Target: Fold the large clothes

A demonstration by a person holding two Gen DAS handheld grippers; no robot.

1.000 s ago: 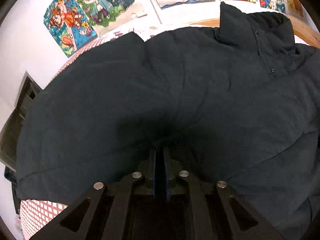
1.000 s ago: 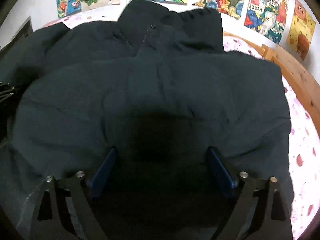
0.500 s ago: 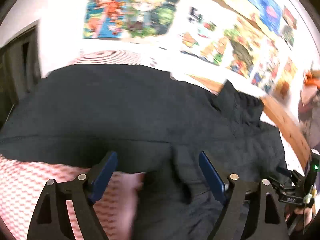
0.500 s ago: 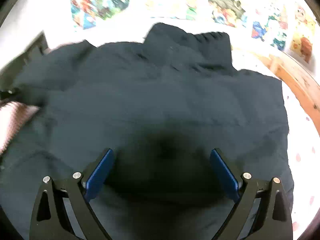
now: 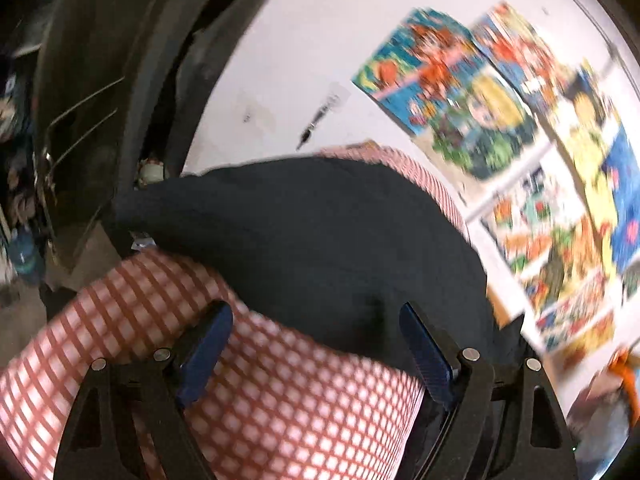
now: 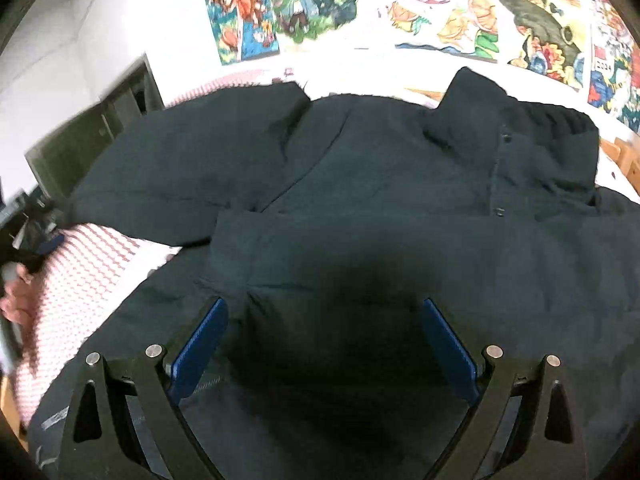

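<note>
A large black padded jacket (image 6: pixel 400 200) lies spread on a bed, its collar (image 6: pixel 516 128) at the far right and one sleeve (image 6: pixel 188 172) stretched out to the left. My right gripper (image 6: pixel 322 328) hangs open just above the jacket's body, nothing between its blue pads. In the left wrist view my left gripper (image 5: pixel 316 338) is open too, above the red-checked bed cover (image 5: pixel 280 400), with the sleeve's end (image 5: pixel 304 232) just beyond its fingertips. A person's hand (image 6: pixel 16 300) with the left gripper shows at the left edge of the right wrist view.
Colourful posters (image 6: pixel 280 4) cover the white wall behind the bed. A dark cabinet or shelf unit (image 5: pixel 104 92) stands off the bed's left end. A wooden bed frame (image 6: pixel 624 156) shows at the far right.
The left gripper was shut on the jacket a second ago; it has opened, let go, rolled and swung left to the sleeve end. The right gripper drew back and up, still open.
</note>
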